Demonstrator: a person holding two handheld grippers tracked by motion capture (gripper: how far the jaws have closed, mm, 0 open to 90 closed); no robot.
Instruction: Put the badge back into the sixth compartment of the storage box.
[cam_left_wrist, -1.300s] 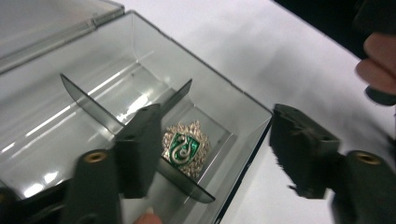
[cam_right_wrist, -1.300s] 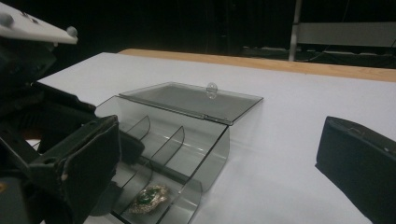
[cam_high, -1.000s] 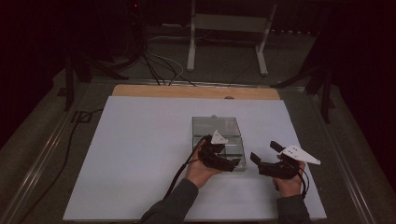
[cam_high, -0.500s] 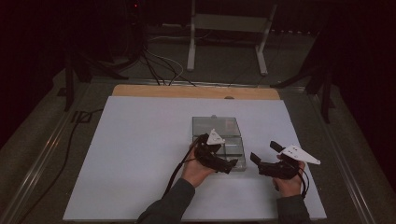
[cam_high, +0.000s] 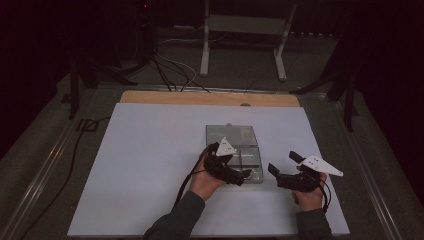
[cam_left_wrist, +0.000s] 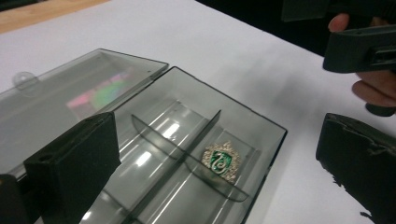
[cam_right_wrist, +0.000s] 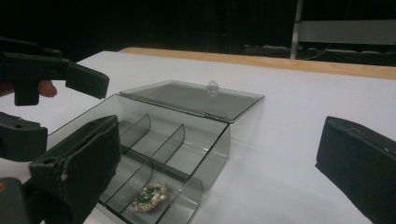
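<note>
Badge (cam_left_wrist: 221, 157) in green and silver lies in my clear box (cam_high: 252, 172), its crest bearing a curling S-like mark. My left tool (cam_high: 243, 175) has just opened wide over it; my right tool (cam_high: 281, 163) gapes wide, empty, above the tabletop (cam_high: 150, 165).

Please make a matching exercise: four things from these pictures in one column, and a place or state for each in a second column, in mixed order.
Things:
1. lid
2. badge
3. left gripper
4. right gripper

Places or states:
A. lies in a compartment of the clear box
B. folded back flat on the white sheet
C. jaws open, over the box's near edge
D. jaws open, to the right of the box, in the high view

Pairs: 1-B, 2-A, 3-C, 4-D
</note>
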